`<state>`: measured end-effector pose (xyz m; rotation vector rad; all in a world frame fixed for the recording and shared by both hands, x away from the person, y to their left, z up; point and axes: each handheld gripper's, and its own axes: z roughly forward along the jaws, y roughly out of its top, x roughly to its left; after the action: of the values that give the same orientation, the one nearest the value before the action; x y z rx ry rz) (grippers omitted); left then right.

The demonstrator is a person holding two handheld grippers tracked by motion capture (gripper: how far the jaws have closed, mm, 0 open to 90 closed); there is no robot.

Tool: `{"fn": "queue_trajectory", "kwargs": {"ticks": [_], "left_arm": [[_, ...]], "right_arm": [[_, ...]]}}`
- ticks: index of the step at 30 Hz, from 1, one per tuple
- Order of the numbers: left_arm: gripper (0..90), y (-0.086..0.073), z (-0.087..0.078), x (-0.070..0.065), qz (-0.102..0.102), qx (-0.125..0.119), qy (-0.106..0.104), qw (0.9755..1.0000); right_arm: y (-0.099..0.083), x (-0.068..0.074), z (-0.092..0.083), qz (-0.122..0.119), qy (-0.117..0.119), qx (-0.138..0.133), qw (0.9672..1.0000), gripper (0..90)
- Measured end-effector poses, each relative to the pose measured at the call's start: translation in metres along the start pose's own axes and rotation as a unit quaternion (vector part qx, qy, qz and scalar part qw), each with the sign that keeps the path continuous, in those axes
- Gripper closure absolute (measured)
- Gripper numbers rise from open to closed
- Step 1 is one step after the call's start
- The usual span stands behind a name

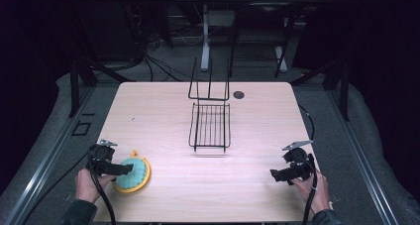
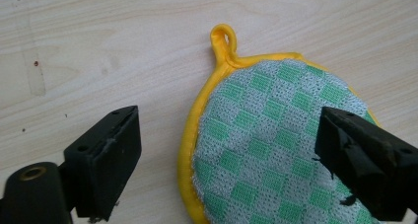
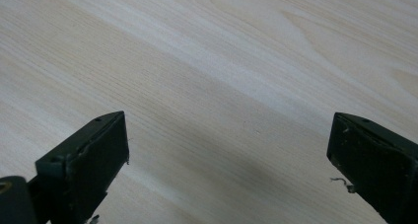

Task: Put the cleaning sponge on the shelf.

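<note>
From above, the person's left hand (image 1: 87, 184) comes in at the bottom left corner of the pale wooden table (image 1: 163, 111), wrapped around the left gripper (image 1: 128, 169), which lies nearly level and points to the right. Its black jaws reach over the near edge of a round quilted pot holder with a green-and-white checked face and a yellow border (image 1: 133, 175), which lies flat on the table close to the front left corner. At the bottom right the right hand (image 1: 317, 188) holds the right gripper (image 1: 274, 174) low over bare wood, pointing left toward the middle of the table, its grey three-cornered plate on top and its cable trailing back past the wrist. A black wire rack (image 1: 210, 126) stands in the middle of the table, well apart from both hands, its upright back at the far end.

In the left gripper view, the jaws stand apart. One is over bare wood beside the pot holder (image 2: 261, 145), the other over its checked cloth; whether that one touches the cloth I cannot tell. The yellow rim runs between them and the yellow hanging loop (image 2: 223, 39) points away from the gripper (image 2: 224, 150).

In the right gripper view, the jaws of the gripper (image 3: 226, 155) are wide apart with nothing between them but the wood grain of the table (image 3: 207, 61).
</note>
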<state>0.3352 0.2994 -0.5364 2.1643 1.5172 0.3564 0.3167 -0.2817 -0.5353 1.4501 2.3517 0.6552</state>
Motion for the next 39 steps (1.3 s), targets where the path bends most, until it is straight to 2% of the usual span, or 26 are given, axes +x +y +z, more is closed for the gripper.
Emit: {"fn": "queue_trajectory", "kwargs": {"ticks": [5, 12, 22, 26, 35, 39], "left_arm": [[16.5, 0.003, 0.004, 0.0, -0.004, 0.0, -0.01, 0.9999], [39.9, 0.0, 0.01, -0.003, 0.001, -0.005, -0.027, 0.9996], [55.8, -0.004, 0.011, -0.008, 0.013, -0.014, -0.017, 0.9997], [62.4, -0.005, 0.011, -0.009, 0.019, -0.02, -0.011, 0.9996], [80.2, -0.008, 0.01, -0.014, 0.048, -0.037, 0.026, 0.9979], [83.7, -0.009, 0.01, -0.015, 0.054, -0.042, 0.03, 0.9972]], "right_arm": [[0.0, 0.0, 0.0, 0.001, 0.002, -0.001, 1.0, 2.0], [0.0, 0.0, 0.001, -0.001, 0.005, 0.004, 1.0, 2.8], [0.0, -0.001, -0.003, -0.001, 0.003, 0.0, 1.0, 3.9], [-0.001, -0.002, -0.001, 0.006, 0.008, -0.001, 1.0, 4.0], [-0.001, 0.001, -0.002, -0.001, 0.012, -0.002, 0.9999, 4.7], [-0.001, 0.0, -0.001, 0.0, 0.017, -0.002, 0.9999, 4.7]]}}
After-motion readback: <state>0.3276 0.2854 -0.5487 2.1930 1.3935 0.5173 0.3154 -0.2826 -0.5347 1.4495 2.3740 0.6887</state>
